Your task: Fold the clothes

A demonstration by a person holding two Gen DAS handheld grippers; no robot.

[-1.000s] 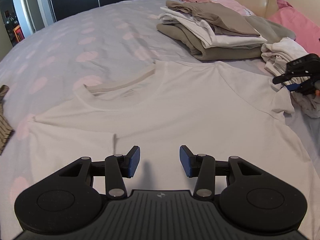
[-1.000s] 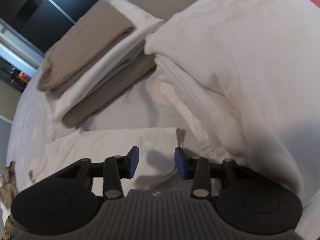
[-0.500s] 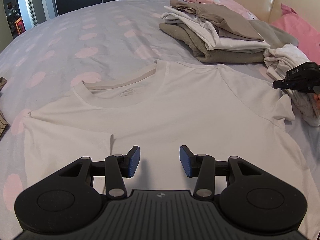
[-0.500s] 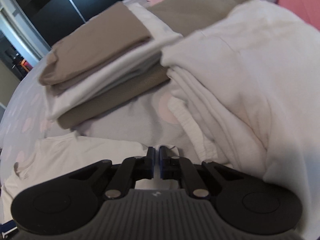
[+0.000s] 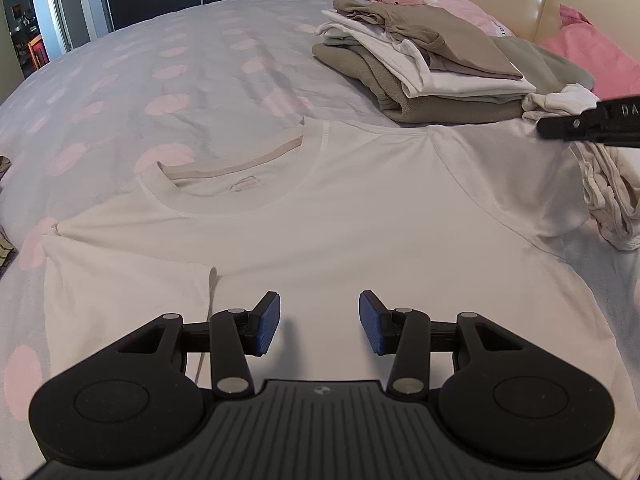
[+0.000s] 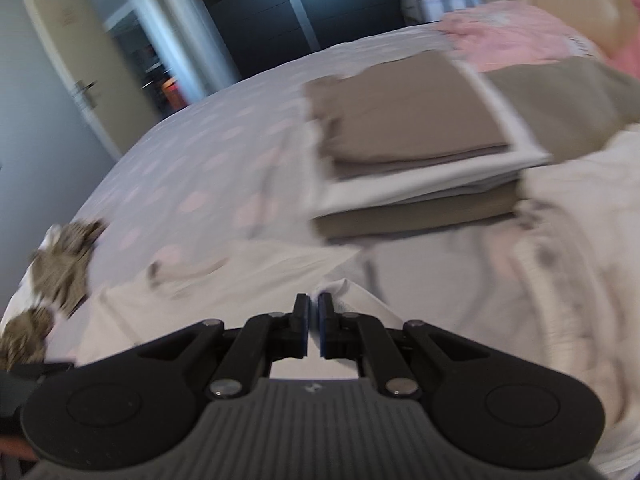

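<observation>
Fingers of my left gripper (image 5: 319, 322) stand half apart above the smooth white T-shirt (image 5: 360, 216), spread flat on the dotted bedspread (image 5: 168, 80), touching nothing. My right gripper (image 6: 313, 330) is pinched on the shirt's sleeve (image 6: 340, 292); a folded stack (image 6: 416, 160) lies beyond.

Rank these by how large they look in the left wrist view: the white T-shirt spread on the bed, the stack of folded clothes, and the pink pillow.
1. white T-shirt: by far the largest, though also nearest the camera.
2. stack of folded clothes.
3. pink pillow: smallest as seen, but cut off by the picture edge, so its true size is unsure.
</observation>
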